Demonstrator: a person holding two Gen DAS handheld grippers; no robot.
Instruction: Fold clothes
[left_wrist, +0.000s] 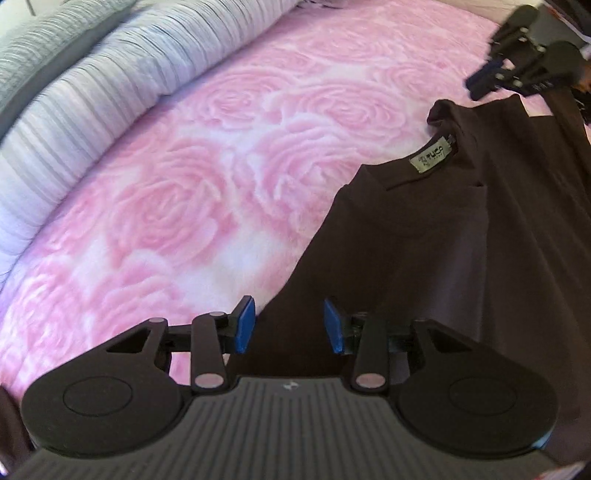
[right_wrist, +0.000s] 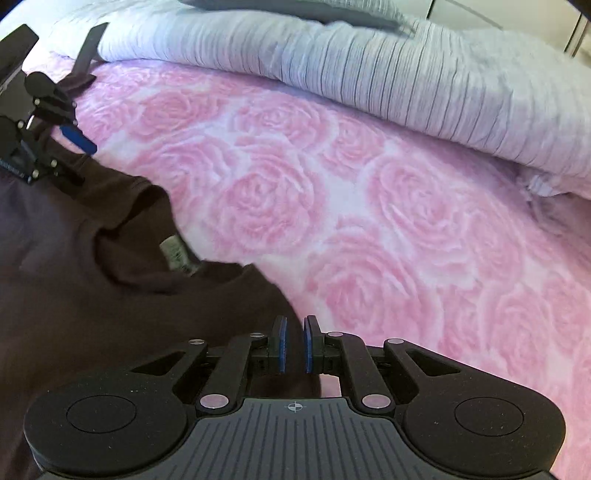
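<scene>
A: How does the left gripper (left_wrist: 289, 325) sit?

B: It hangs low over the bed, angled down, its blue pads (left_wrist: 244, 325) spread wide. The dark brown shirt (left_wrist: 424, 236) lies between and ahead of those jaws, though the view does not show whether the pads touch the cloth.

A: And the right gripper (right_wrist: 294, 345)?

B: It is tilted down at the shirt's (right_wrist: 110, 295) shoulder edge. Its pads (right_wrist: 308, 345) stand close together with a narrow gap between them. Dark cloth shows just behind and below that gap, but whether they pinch it cannot be told.

A: Where does the garment lie?

B: On the pink rose blanket (left_wrist: 184, 177), collar and neck label (left_wrist: 432, 158) ahead and to the right of the left jaws. In the right view the label (right_wrist: 175, 254) sits ahead and left of the jaws.

A: Anything beyond?

B: A striped white duvet (right_wrist: 406, 77) is bunched far ahead of both jaws, with a grey pillow (left_wrist: 48, 40) on it.
</scene>
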